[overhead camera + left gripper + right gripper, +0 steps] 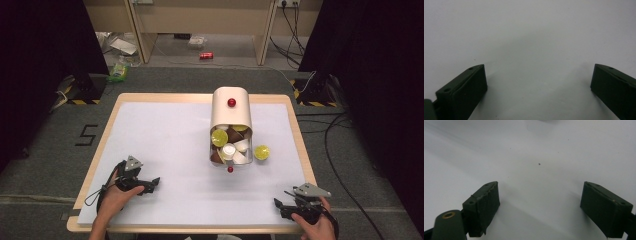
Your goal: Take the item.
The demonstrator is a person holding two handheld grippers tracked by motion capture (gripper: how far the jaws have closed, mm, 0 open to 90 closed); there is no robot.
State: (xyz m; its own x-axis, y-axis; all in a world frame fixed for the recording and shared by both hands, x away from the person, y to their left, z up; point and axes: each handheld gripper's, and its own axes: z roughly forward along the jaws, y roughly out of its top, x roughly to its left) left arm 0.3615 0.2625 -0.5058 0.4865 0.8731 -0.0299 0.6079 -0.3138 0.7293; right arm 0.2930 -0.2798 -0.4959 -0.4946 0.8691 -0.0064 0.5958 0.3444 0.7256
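1. Left gripper (152,184): held near the worktop's (165,130) near-left corner, jaws spread wide, grasping nothing.
2. Right gripper (280,205): near the near-right corner, jaws likewise released, empty.
3. Cream container (231,112): tipped on its side toward the far edge, right of centre, capsules (229,145) spilling from its mouth.
4. Yellow capsule (261,152): lying just beside the mouth.
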